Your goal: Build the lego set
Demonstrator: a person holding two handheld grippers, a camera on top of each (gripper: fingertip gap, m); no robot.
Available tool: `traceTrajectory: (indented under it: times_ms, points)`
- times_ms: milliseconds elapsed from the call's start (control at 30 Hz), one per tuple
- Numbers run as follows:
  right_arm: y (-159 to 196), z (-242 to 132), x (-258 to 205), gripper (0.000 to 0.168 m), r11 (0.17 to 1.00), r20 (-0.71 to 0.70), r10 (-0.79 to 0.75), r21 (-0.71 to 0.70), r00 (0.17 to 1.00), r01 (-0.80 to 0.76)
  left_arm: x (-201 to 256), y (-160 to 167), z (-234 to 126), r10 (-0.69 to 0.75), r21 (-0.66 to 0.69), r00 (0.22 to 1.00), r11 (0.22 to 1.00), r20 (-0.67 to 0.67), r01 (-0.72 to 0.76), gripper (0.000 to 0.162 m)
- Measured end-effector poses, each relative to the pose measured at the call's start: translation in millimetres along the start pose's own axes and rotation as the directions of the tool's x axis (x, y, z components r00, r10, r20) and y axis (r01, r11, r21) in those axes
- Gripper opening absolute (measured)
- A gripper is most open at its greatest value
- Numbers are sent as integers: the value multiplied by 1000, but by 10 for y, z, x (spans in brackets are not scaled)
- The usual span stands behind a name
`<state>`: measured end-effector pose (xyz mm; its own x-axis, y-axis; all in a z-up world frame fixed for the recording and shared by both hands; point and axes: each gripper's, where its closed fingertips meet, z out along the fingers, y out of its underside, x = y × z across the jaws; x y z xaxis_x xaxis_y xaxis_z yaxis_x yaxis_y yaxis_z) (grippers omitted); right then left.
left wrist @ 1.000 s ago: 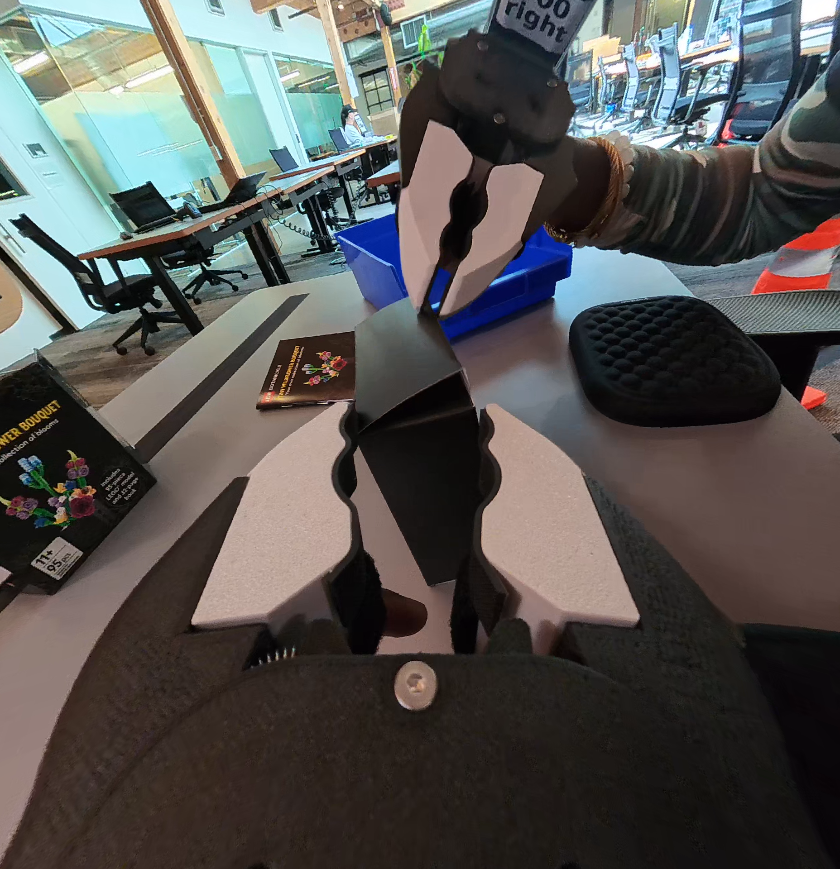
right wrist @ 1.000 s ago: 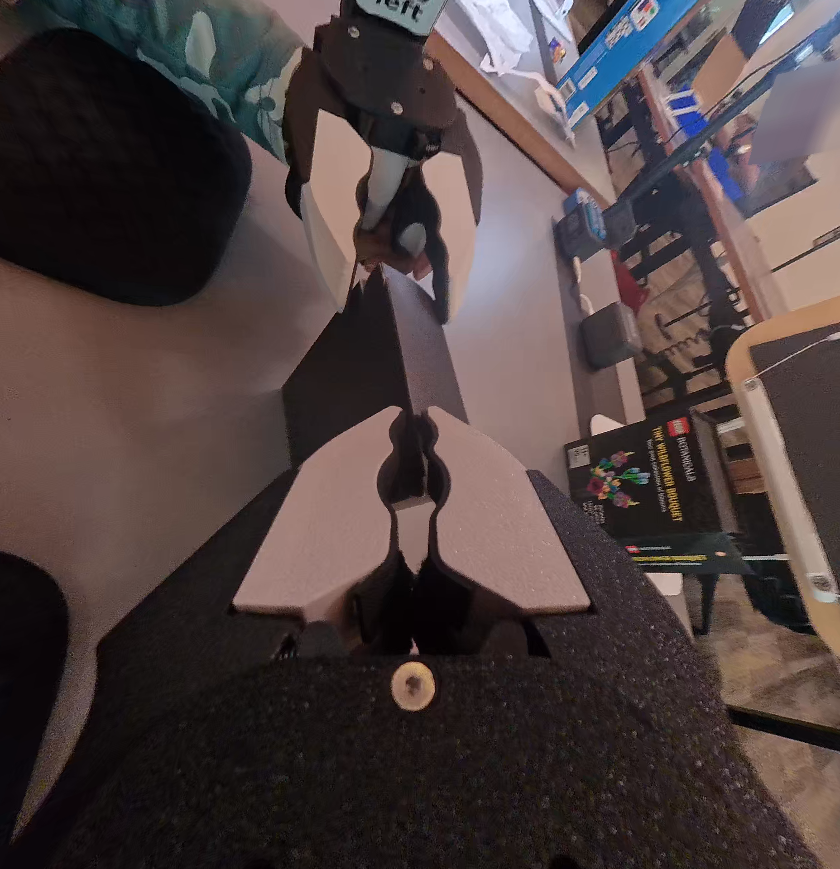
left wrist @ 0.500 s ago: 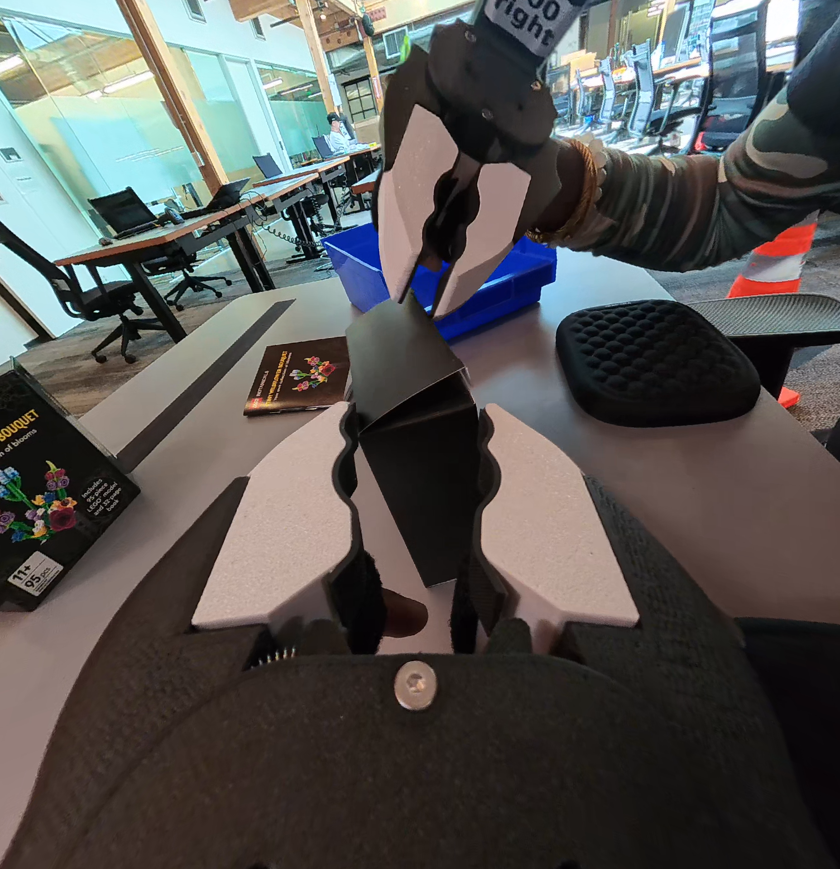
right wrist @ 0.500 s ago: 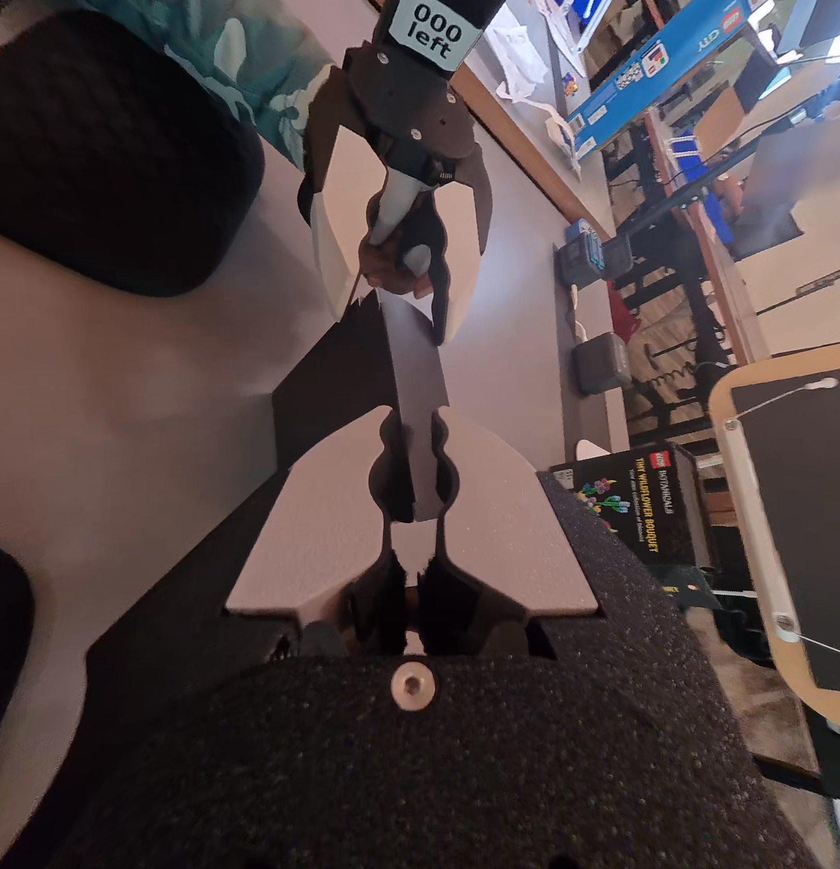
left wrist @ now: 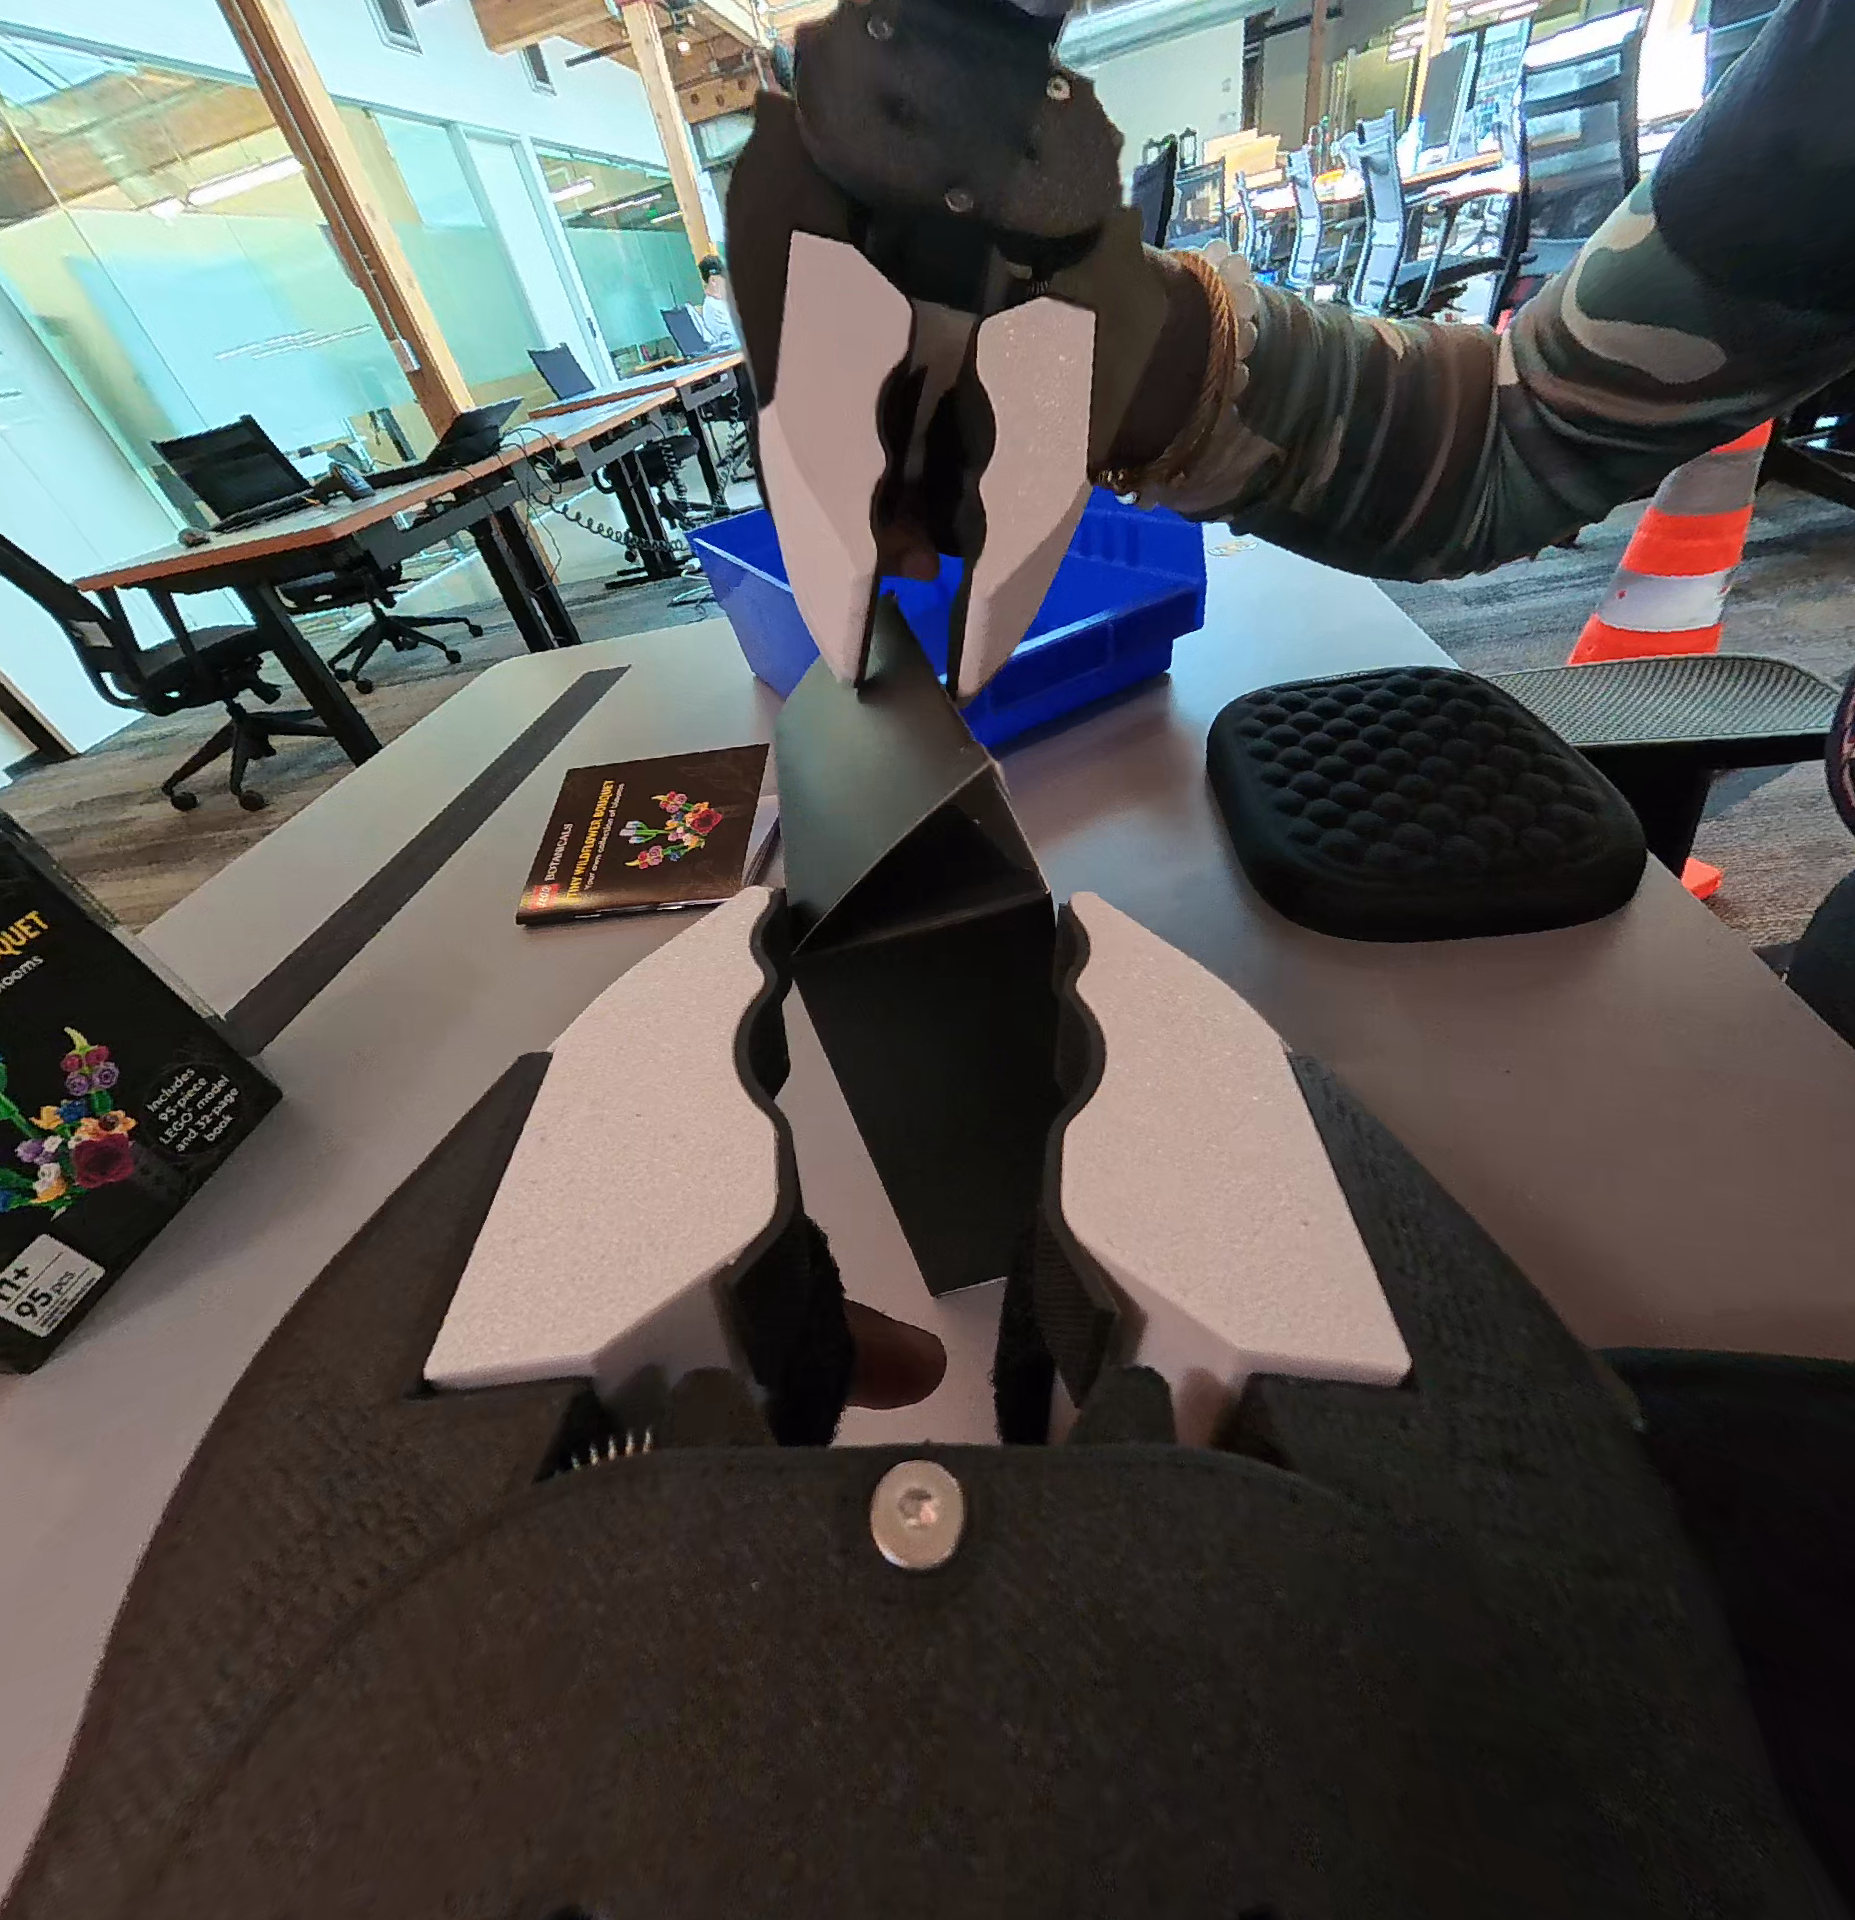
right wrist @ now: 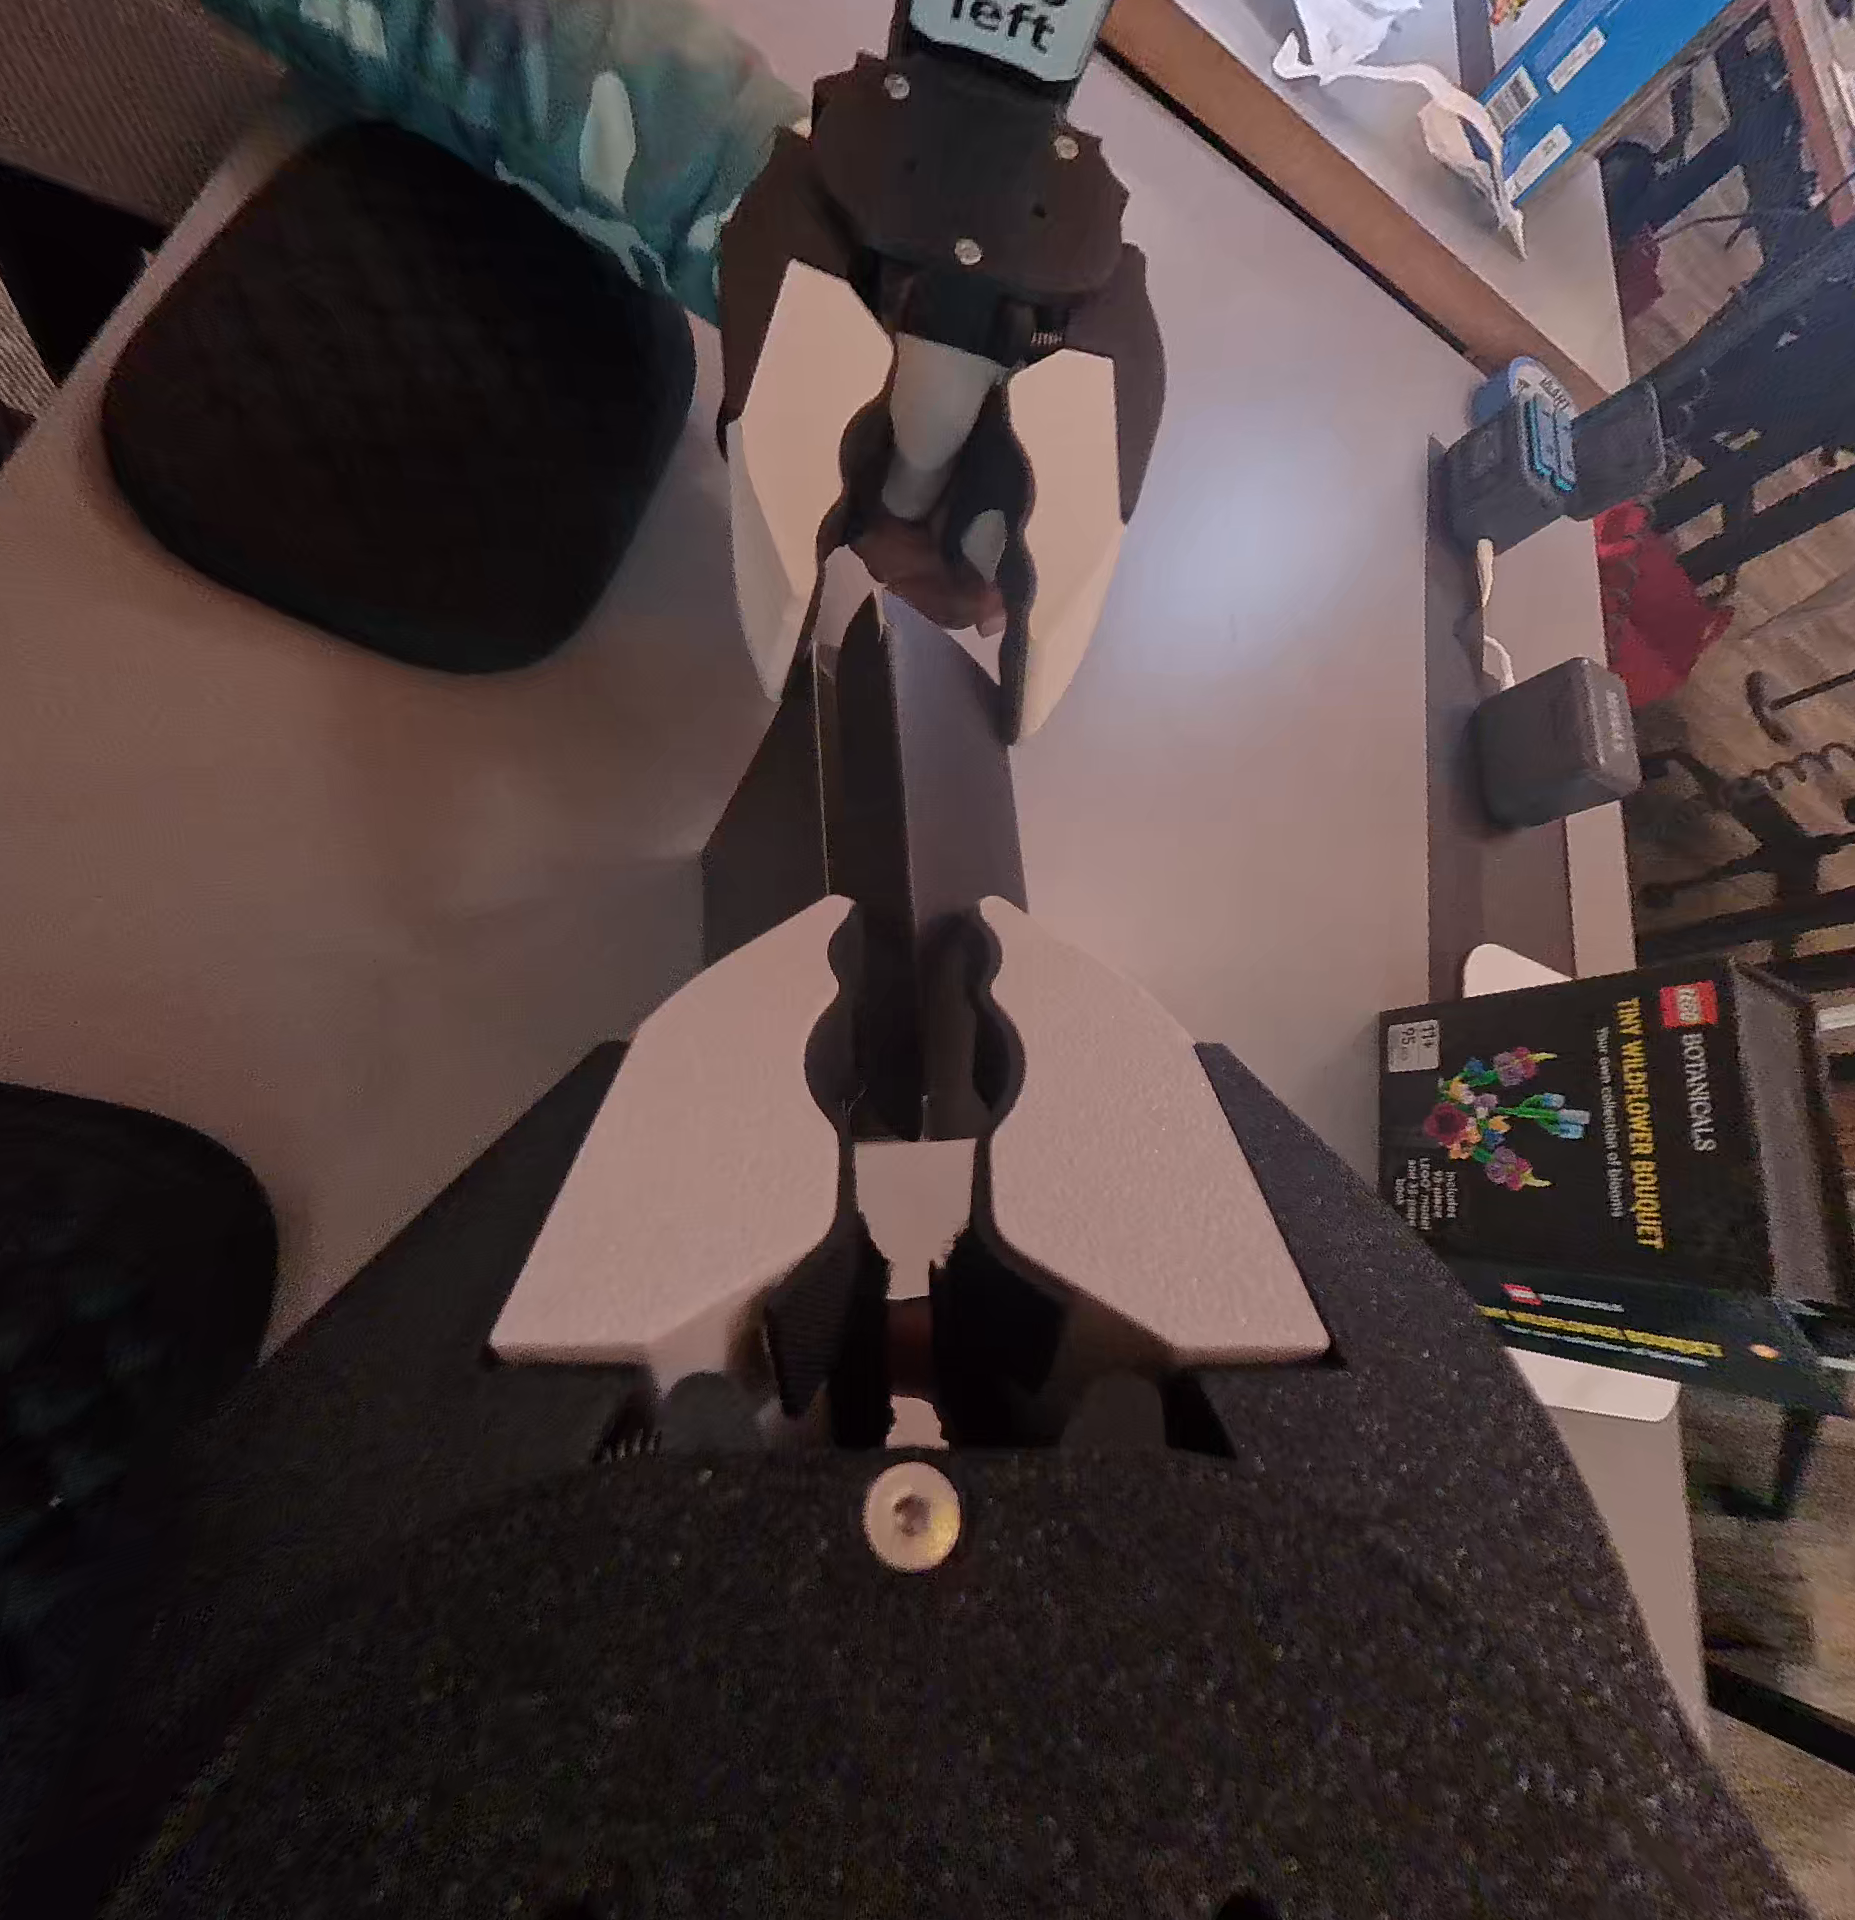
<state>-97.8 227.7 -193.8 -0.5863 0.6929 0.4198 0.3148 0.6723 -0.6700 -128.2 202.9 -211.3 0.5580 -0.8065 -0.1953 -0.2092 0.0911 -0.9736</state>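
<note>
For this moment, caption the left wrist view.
Left gripper holds a black box while right gripper pinches its flap.

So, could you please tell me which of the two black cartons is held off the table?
The plain black carton, clamped by the left tool; the printed flower-picture box stands on the grey table.

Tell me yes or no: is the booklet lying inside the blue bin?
No, the booklet lies flat on the grey table, in front of the blue bin and outside it.
</note>
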Motion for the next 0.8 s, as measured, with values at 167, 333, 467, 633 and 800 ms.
traceTrajectory:
  times_ms: [167,333,467,633,800]
  points:
    - [29,15,-25,17,1000,-24,-29,1,999,29,3,1,-2,-6,9,1000,1000,-9,6,48]
    - [40,23,-55,16,1000,6,-10,7,1000,10,12,2,-6,-3,7,1000,1000,-13,3,48]
    - [43,21,-67,15,1000,32,22,2,999,-22,37,-24,-19,20,-27,1000,999,-6,-20,48]
    - [41,37,-77,16,998,54,58,0,997,-58,118,-349,-92,146,28,989,989,26,-147,40]
    - [45,36,-109,16,997,74,73,-2,995,-73,211,-55,31,172,-203,984,963,-55,-180,21]
